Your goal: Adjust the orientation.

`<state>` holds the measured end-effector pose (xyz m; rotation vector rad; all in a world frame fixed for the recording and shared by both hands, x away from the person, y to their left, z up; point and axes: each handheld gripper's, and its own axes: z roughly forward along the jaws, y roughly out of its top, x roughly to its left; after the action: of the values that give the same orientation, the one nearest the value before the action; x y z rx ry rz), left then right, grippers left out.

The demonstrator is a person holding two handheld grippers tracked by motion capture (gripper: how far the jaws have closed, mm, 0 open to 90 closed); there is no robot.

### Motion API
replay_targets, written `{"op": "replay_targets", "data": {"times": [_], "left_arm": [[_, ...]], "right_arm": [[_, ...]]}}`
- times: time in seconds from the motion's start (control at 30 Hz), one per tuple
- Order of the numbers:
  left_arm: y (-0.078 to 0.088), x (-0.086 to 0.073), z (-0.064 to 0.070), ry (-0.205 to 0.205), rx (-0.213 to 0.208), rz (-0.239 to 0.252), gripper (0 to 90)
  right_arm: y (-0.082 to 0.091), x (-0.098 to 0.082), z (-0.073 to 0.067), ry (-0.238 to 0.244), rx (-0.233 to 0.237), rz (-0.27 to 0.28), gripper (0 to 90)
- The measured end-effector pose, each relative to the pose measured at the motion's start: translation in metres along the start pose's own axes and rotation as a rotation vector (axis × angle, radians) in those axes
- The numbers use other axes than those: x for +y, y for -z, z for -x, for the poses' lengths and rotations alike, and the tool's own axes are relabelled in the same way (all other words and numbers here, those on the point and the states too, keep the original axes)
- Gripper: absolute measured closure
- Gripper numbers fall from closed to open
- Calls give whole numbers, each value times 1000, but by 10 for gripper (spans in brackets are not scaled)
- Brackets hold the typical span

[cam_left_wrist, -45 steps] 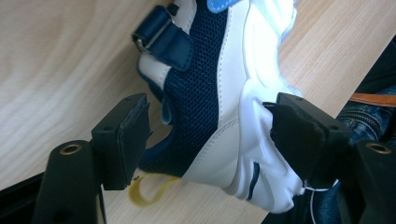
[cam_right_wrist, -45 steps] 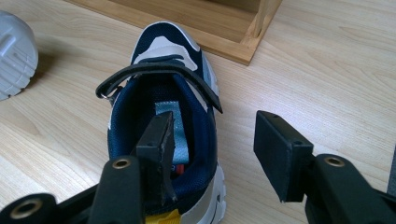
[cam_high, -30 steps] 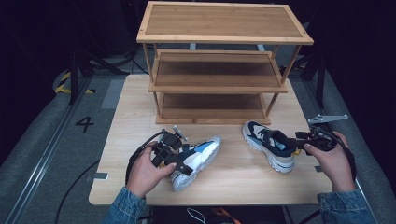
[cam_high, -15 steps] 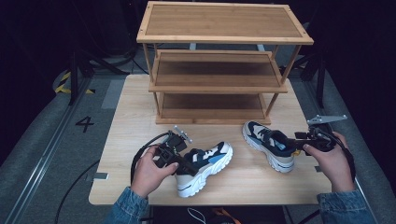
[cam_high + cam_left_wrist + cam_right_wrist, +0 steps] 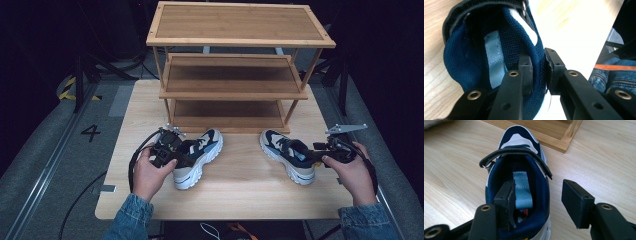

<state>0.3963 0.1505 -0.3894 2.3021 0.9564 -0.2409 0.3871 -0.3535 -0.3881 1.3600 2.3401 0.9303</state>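
Two navy, white and beige sneakers sit on the wooden table (image 5: pixel 240 195) in front of a wooden shoe rack (image 5: pixel 235 65). The left sneaker (image 5: pixel 200 152) stands on its sole, toe pointing up-right toward the rack. My left gripper (image 5: pixel 172 152) is at its heel. In the left gripper view the left gripper (image 5: pixel 537 67) is shut on the navy mesh heel collar of this sneaker (image 5: pixel 474 57). The right sneaker (image 5: pixel 287 155) lies toe toward the rack. My right gripper (image 5: pixel 540 200) is open at its heel, one jaw inside the opening of the sneaker (image 5: pixel 519 137) and one outside.
The rack has three tiers, and its bottom shelf (image 5: pixel 227 117) is bare just behind the sneakers. A corner of the rack base (image 5: pixel 564 142) lies just beyond the right sneaker's toe. Bare tabletop lies between the two sneakers. Cables trail off the table's left edge.
The left sneaker, on its side with the sole showing a second ago, has been turned upright, swung toe toward the rack and moved closer to it. The right hand has stayed put.
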Motion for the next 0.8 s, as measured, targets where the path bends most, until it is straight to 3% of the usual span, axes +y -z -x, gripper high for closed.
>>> {"op": "replay_targets", "data": {"times": [0.07,0.17,0.2,0.23,0.4,0.5,0.67,0.77,0.8], "left_arm": [[-2,1,3,3,-10,-9,750],[-7,3,13,-33,-34,-64,631],[-7,3,13,-33,-34,-64,607],[-14,6,23,-47,-26,-103,603],[-24,6,38,-69,-9,-146,548],[-20,6,44,-79,-14,-138,528],[-6,7,47,-94,7,-85,512],[9,6,41,-70,91,-27,469],[9,6,41,-70,91,-27,463]], "right_arm": [[0,0,0,0,-1,0,461],[1,0,0,3,-3,3,458],[1,0,0,2,-2,4,458],[2,0,1,2,-3,5,457],[3,-1,2,3,-8,8,451],[4,-1,2,3,-9,10,448],[3,-1,2,4,-7,8,446],[3,-1,1,7,-7,10,446],[3,-1,1,7,-7,10,446]]}}
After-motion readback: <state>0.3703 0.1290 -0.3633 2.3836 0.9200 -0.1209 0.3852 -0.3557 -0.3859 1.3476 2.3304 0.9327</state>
